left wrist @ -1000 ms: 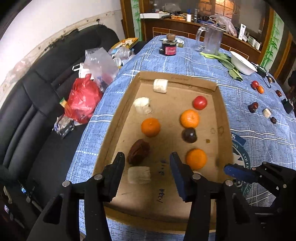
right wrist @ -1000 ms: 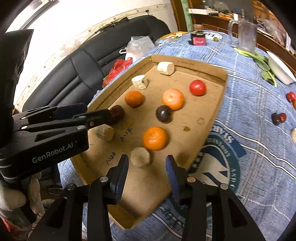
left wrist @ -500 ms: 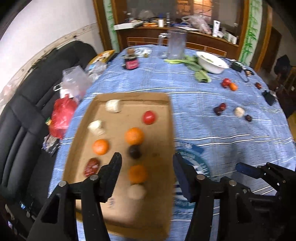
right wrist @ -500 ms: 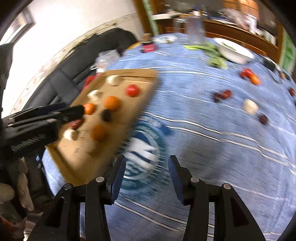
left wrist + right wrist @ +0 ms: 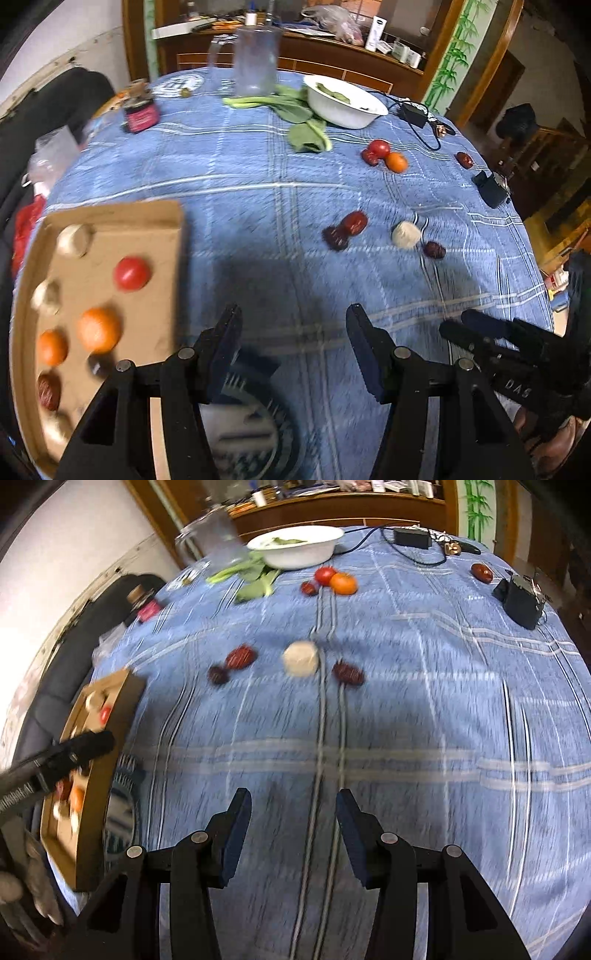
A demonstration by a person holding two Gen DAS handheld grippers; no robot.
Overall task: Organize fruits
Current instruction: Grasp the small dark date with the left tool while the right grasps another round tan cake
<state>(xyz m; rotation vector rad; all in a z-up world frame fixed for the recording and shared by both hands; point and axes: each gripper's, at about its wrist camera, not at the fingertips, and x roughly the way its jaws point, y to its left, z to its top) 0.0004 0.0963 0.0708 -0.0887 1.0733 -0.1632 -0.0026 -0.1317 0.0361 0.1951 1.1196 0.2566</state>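
Observation:
A cardboard tray (image 5: 173, 266) lies at the left and holds a red tomato (image 5: 131, 273), two oranges (image 5: 99, 329), a dark date and pale chunks. Loose on the blue cloth are two dark red dates (image 5: 345, 229), a pale chunk (image 5: 406, 234), another date (image 5: 434, 250), and farther back a tomato and an orange (image 5: 396, 162). My left gripper (image 5: 293, 332) hangs open over bare cloth to the right of the tray, nothing between its fingers. My right gripper (image 5: 293, 805) is open too, above the cloth, short of the pale chunk (image 5: 301, 659) and the dates (image 5: 240, 657).
At the table's far side stand a white bowl (image 5: 343, 101), leafy greens (image 5: 303, 129), a glass jug (image 5: 255, 61) and a dark jar (image 5: 140, 112). A black adapter with cable (image 5: 412, 537) and a black box (image 5: 521, 602) lie at the right. A black sofa runs along the left.
Both grippers have swung right, from over the tray to over the blue cloth. The tray has slid to the left edge of both views. Both pairs of jaws stand slightly wider.

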